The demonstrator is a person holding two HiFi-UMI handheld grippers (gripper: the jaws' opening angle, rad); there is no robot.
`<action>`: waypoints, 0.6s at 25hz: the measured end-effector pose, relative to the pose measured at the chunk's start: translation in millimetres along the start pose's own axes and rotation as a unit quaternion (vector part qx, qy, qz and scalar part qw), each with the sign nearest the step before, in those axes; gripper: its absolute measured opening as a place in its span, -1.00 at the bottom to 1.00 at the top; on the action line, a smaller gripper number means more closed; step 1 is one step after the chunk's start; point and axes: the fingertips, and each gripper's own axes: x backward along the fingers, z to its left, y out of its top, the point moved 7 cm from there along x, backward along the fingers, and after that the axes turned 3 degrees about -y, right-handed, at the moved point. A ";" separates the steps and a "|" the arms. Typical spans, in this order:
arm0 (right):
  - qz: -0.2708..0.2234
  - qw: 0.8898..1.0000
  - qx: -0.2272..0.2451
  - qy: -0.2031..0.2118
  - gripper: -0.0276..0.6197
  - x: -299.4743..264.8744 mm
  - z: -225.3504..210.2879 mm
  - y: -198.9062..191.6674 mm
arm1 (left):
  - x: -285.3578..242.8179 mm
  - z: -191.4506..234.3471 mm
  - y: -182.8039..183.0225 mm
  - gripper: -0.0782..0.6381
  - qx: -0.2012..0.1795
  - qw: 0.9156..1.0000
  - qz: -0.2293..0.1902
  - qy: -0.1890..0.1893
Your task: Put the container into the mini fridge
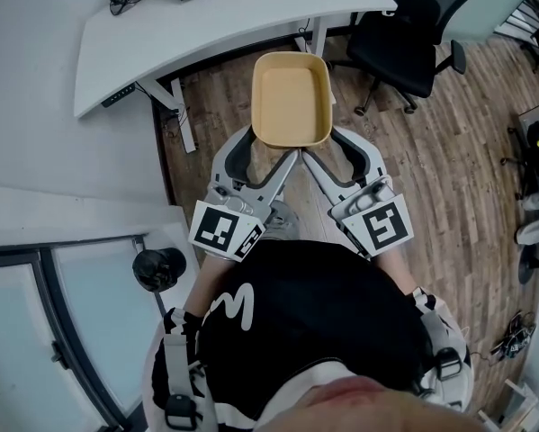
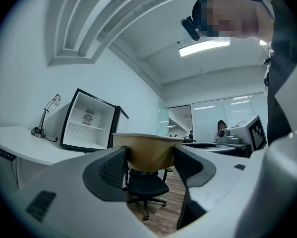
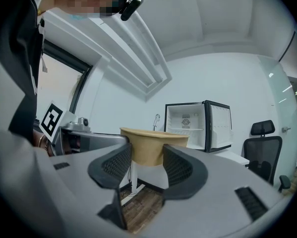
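The container [image 1: 291, 97] is a tan, empty rectangular tub held in the air over the wooden floor. My left gripper [image 1: 285, 154] and right gripper [image 1: 307, 154] are both shut on its near wall, side by side. In the left gripper view the container [image 2: 148, 150] sits between the jaws of the left gripper [image 2: 149, 163]. Beyond it the mini fridge [image 2: 89, 124] stands on the white desk with its door open. The right gripper view shows the container [image 3: 155, 145] clamped in the right gripper [image 3: 147, 166], with the open mini fridge [image 3: 198, 125] behind it. The head view does not show the fridge.
A white desk [image 1: 206, 25] curves across the space ahead, its legs reaching the floor close to the container. A black office chair [image 1: 413, 34] stands at the right. A desk lamp [image 2: 46, 114] is left of the fridge. A glass partition [image 1: 80, 304] runs at my left.
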 end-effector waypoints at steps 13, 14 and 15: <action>0.003 1.000 -0.001 -0.007 -0.28 -67.5 -44.5 -4.3 | -52.9 64.1 -1.8 0.04 0.003 1.000 0.002 -0.007; 0.003 1.000 -0.001 -0.007 -0.28 -72.4 -48.3 -3.9 | -57.4 68.7 -1.2 0.04 0.003 1.000 0.002 -0.008; 0.002 1.000 -0.001 -0.009 -0.28 -77.2 -52.1 -3.4 | -61.9 73.2 -0.4 0.04 0.003 1.000 0.002 -0.009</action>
